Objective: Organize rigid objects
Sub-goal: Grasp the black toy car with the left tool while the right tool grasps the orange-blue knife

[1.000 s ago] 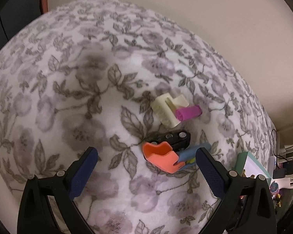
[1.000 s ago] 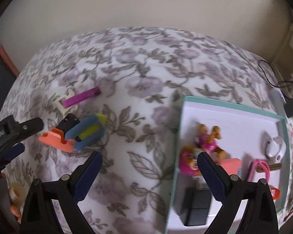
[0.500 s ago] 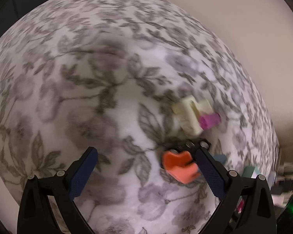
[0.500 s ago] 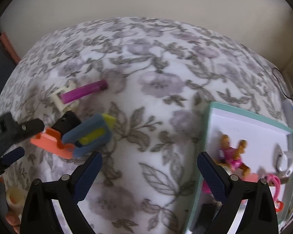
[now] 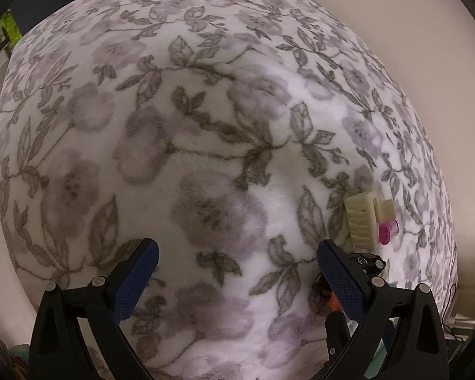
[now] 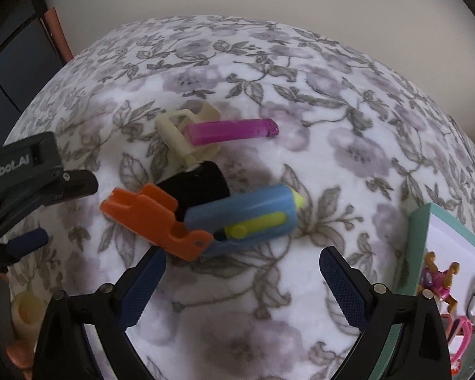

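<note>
My right gripper (image 6: 242,280) hangs with its fingers spread wide and empty, low in the frame, just below the pile of loose pieces on the floral tabletop (image 6: 348,145). Nearest are the blue and yellow cutter (image 6: 250,218) and the orange block (image 6: 156,221) touching it; a black cylinder (image 6: 202,185) sits behind them, with a cream clip (image 6: 177,136) and magenta tube (image 6: 231,131) further up. I'd centre on the blue cutter and close across its narrow width, so the orange block isn't dragged along.

My left gripper (image 5: 237,280) is also open, holding nothing, over bare cloth.

The teal-rimmed tray (image 6: 419,231) at the right edge holds a small pink figure (image 6: 437,277) and other items I can't identify.
</note>
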